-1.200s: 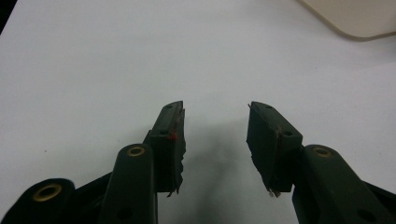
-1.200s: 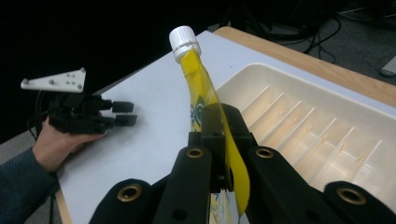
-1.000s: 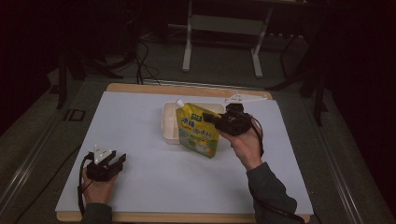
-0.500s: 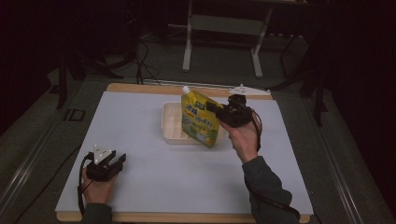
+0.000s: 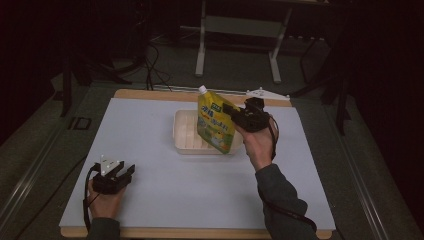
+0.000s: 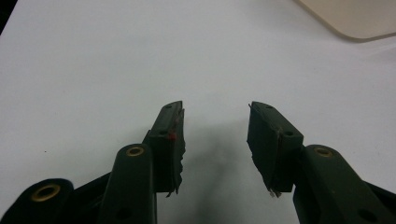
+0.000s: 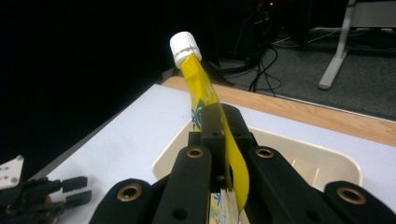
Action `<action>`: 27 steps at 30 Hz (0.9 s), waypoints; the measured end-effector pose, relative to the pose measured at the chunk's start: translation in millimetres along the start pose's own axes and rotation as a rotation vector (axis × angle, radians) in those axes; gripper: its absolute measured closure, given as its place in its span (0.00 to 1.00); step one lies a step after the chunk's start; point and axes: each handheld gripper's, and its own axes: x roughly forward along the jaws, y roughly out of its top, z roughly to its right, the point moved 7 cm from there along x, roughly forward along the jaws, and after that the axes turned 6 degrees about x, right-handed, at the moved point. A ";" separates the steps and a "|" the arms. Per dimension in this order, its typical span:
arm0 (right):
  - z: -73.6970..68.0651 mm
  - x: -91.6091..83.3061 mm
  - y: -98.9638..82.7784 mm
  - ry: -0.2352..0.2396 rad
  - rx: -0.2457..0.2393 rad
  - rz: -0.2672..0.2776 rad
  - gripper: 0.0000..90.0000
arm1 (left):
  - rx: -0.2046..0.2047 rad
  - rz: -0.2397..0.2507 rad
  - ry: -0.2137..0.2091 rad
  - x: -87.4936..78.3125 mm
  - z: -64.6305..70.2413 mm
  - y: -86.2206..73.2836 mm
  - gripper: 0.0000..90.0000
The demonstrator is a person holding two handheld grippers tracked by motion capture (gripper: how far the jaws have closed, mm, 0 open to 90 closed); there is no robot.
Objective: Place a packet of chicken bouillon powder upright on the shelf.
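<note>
Right gripper (image 5: 235, 116) clamped on the edge of a yellow pouch (image 5: 215, 125), holding it upright above the cream tray (image 5: 184, 136) at the middle of the table (image 5: 150, 125). Pouch's white cap (image 5: 202, 90) points up and away from the person; its bottom corner hangs over the tray's right end, and I cannot tell whether it touches the rim. In the right gripper view the jaws pinch the pouch's thin side seam (image 7: 224, 140), the soft body bowing away above them toward the cap (image 7: 185, 46).

Left gripper (image 5: 116, 172) rests low near the table's front-left corner, well apart from tray and pouch. Jaws spread, nothing between them; bare white tabletop (image 6: 93, 56) ahead, a corner of the tray (image 6: 355, 21) at the far edge of that view.

Risks, as I judge them:
- Grip is on a narrow strip of flexible film. The pouch looks full and heavy below the pinch; it could swing or slide out if the hand turns fast.
- If let go from this height, the pouch would likely flop sideways, landing half across the rim instead of flat inside.
- Bottom corner catching the tray wall could push the light tray across the smooth table; the other hand is too far off to steady it.
- Cap looks seated, so leakage seems unlikely.
</note>
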 end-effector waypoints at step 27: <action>42.5 -2.7 15.2 -0.169 0.069 0.115 1.00 | 0.000 0.003 -0.001 0.2 0.1 0.2 0.62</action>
